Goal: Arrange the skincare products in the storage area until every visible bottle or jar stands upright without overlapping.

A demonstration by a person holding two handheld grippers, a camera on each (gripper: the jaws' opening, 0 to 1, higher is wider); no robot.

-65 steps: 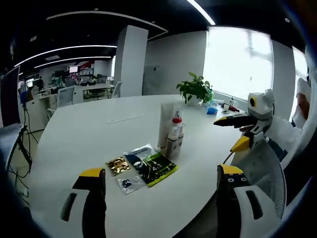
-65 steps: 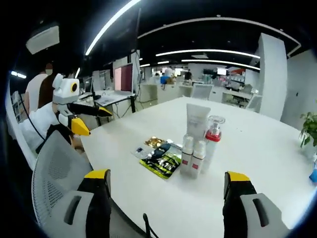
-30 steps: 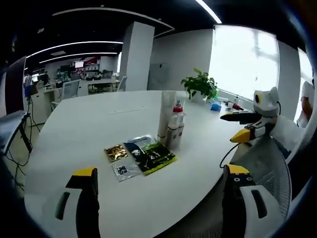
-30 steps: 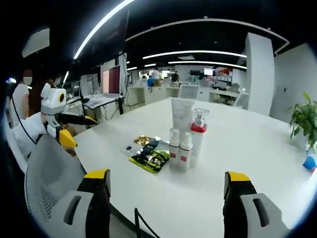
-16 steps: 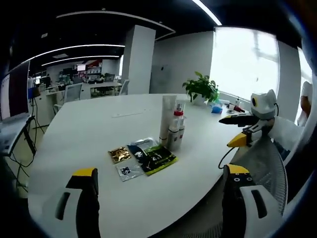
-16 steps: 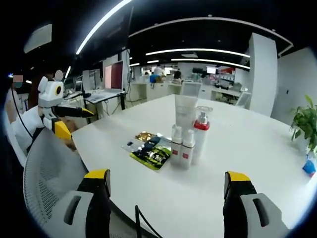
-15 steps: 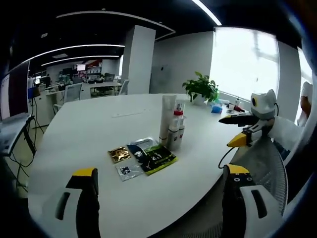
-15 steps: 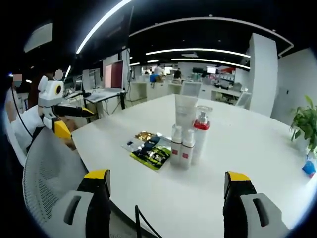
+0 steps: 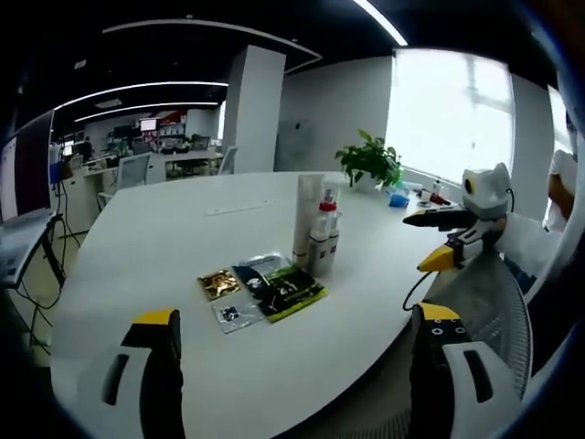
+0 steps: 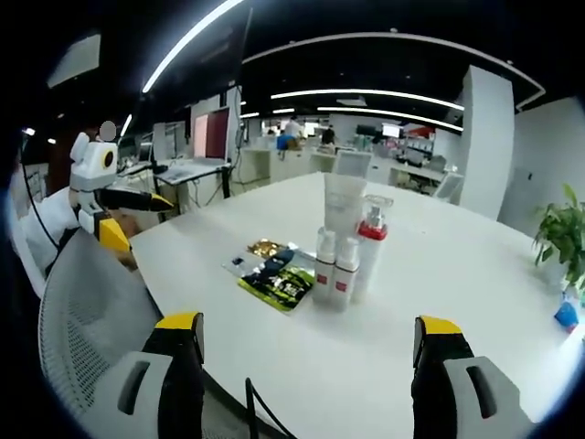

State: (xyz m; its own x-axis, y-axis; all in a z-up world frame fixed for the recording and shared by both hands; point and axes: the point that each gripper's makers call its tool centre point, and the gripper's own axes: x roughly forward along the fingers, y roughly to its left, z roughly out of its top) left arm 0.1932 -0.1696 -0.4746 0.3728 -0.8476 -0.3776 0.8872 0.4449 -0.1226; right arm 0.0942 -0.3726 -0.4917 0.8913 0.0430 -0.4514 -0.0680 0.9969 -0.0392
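Your left hand-held gripper [image 9: 291,366] and right hand-held gripper [image 10: 309,370] remain open and empty. The bottles [image 10: 345,251] and sachets [image 10: 274,274] on the counter [image 10: 439,302] are unmoved.

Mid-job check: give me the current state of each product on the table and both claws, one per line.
White tube: upright, behind the small bottles.
Red-collared pump bottle: upright, clear cap on.
Two small white bottles: upright, side by side, close against the pump bottle.
Sachets: lying flat, overlapping, beside the bottles.
Left claw: open, empty, off the table edge.
Right claw: open, empty, short of the products.
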